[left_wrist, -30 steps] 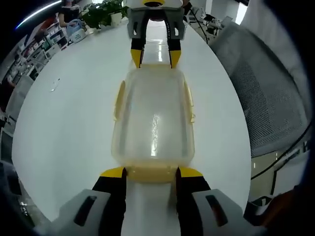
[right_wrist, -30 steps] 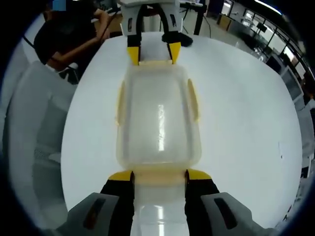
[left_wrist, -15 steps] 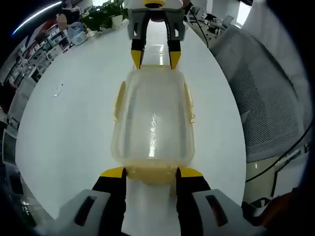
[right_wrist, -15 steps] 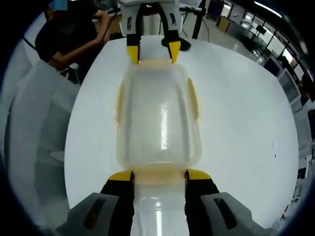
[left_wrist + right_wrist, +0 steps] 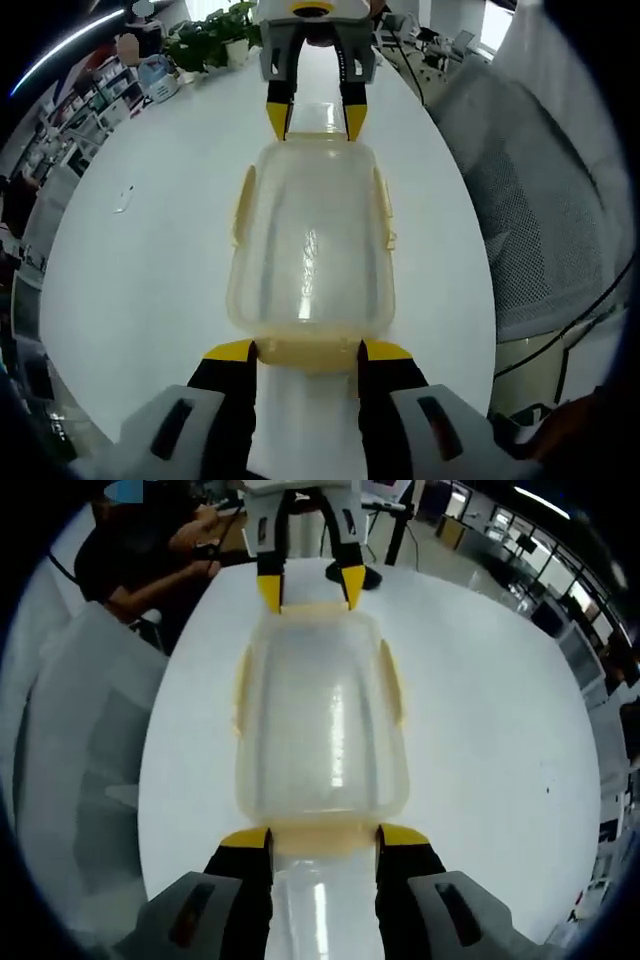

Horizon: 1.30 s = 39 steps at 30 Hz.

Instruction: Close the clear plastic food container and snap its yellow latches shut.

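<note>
The clear plastic container (image 5: 310,240) with its lid on hangs lengthwise between my two grippers, above the white table (image 5: 150,260). My left gripper (image 5: 307,350) is shut on the yellow end latch (image 5: 308,352) nearest it. My right gripper (image 5: 315,120) holds the far end. In the right gripper view the same container (image 5: 322,720) runs from my right gripper (image 5: 323,837), shut on its yellow end latch (image 5: 322,838), up to the left gripper (image 5: 308,590). Yellow side latches (image 5: 242,205) (image 5: 393,685) lie along both long edges.
A grey mesh chair (image 5: 540,200) stands by the table's edge, seen pale in the right gripper view as a chair (image 5: 80,740). A seated person (image 5: 130,560) is at the far side. Potted plants (image 5: 210,30) stand at the table's far end. A small scrap (image 5: 122,200) lies on the tabletop.
The table has dropped further below and shifted in both views, while the container keeps its place between the two pairs of jaws. Both grippers have kept their hold.
</note>
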### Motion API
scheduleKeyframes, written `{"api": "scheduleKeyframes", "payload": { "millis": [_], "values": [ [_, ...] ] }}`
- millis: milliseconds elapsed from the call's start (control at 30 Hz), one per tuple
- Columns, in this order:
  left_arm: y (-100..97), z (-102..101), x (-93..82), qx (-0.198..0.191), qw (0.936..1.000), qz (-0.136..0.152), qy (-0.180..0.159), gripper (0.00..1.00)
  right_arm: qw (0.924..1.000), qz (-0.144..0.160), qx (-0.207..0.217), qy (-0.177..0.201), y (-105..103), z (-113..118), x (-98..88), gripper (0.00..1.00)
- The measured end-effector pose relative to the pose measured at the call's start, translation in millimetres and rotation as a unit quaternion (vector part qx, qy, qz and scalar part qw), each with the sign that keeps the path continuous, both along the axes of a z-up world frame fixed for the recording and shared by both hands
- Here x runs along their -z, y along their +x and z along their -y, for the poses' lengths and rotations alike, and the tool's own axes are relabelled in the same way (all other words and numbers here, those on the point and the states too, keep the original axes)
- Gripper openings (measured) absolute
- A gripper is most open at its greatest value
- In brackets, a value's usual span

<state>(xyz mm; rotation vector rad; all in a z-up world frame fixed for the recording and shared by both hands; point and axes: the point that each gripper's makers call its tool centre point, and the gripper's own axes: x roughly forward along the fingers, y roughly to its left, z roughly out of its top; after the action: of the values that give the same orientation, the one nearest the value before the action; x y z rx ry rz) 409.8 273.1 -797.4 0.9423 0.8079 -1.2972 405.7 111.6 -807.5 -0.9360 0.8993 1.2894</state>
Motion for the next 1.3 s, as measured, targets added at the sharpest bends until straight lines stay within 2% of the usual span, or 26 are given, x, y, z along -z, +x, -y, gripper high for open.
{"api": "scheduleKeyframes", "payload": {
  "millis": [367,633,1300],
  "values": [
    [-0.2,21,-11.5,0.000,0.9999,0.014,-0.009,0.39,1.0000,0.007,0.001,0.004,0,20,-12.6,0.38],
    [-2.0,36,-16.9,-0.006,0.9997,0.012,-0.019,0.39,0.9999,0.014,-0.006,-0.003,0,36,-18.4,0.38],
    [-2.1,75,-21.5,-0.007,0.9997,0.013,-0.021,0.39,0.9999,0.015,-0.002,-0.004,0,76,-22.6,0.39]
  ]
}}
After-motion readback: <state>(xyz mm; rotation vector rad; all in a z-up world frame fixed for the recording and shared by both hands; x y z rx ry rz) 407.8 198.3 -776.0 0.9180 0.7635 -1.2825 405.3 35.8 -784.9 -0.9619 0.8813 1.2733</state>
